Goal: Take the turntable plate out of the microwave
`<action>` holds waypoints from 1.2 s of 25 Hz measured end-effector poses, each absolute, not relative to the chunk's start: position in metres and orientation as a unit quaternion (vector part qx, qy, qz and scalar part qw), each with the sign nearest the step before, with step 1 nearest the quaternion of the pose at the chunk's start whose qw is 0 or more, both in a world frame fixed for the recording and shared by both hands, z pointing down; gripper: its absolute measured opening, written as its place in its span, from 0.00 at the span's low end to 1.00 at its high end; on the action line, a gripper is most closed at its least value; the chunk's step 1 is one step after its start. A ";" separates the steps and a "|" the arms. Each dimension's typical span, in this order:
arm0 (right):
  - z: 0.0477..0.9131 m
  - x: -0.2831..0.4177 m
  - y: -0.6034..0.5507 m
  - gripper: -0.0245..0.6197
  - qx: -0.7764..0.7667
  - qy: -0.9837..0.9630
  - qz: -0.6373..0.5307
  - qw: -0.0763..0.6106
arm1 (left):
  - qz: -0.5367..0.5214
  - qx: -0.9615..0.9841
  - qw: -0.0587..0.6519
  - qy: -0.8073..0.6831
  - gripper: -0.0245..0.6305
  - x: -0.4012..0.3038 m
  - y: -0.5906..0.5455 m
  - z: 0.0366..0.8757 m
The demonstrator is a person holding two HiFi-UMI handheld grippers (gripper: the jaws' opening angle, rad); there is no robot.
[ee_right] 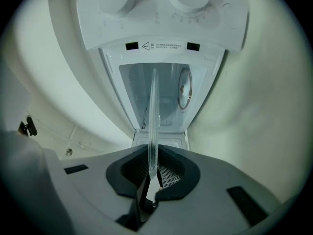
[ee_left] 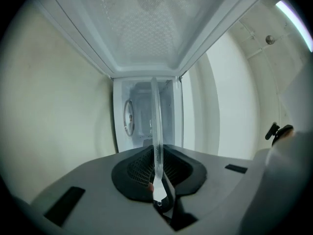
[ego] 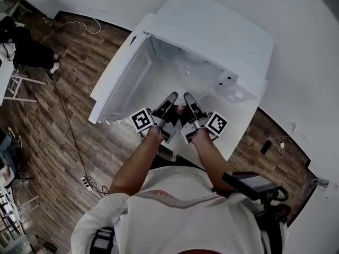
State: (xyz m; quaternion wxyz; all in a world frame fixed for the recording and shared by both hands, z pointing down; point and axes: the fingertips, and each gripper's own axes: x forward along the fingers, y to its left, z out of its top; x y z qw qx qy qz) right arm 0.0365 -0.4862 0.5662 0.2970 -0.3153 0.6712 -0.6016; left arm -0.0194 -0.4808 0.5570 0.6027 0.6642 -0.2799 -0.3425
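Wood floor [ego: 63, 120] all round, microwave [ego: 212, 41] open at 12 o'clock, and I've got left gripper [ego: 170, 100] and right gripper [ego: 188, 100] both clamped nearly closed on the plate [ee_left: 156, 131] by its near rim at the mouth, so mid-withdrawal I reckon, next back it level toward 6.

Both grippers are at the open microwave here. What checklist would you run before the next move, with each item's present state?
1. Left gripper jaws clamped on the turntable plate rim: ok.
2. Right gripper jaws clamped on the same rim: ok.
3. Grippers side by side on the near edge, head view: ok.
4. Microwave door swung wide: ok.
5. Plate clear of the microwave cavity: cannot tell; the glass barely shows from above.
6. Place to set the plate down: cannot tell; none in view.
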 end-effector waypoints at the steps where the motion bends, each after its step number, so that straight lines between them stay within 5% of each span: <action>1: 0.566 0.035 -0.479 0.09 -0.312 0.672 -0.604 0.293 | -0.347 0.662 0.601 -0.283 0.11 -0.020 -0.473 0.556; 30: 0.471 0.001 -0.233 0.09 -0.337 0.677 -0.560 0.338 | -0.318 0.700 0.599 -0.222 0.12 -0.055 -0.234 0.463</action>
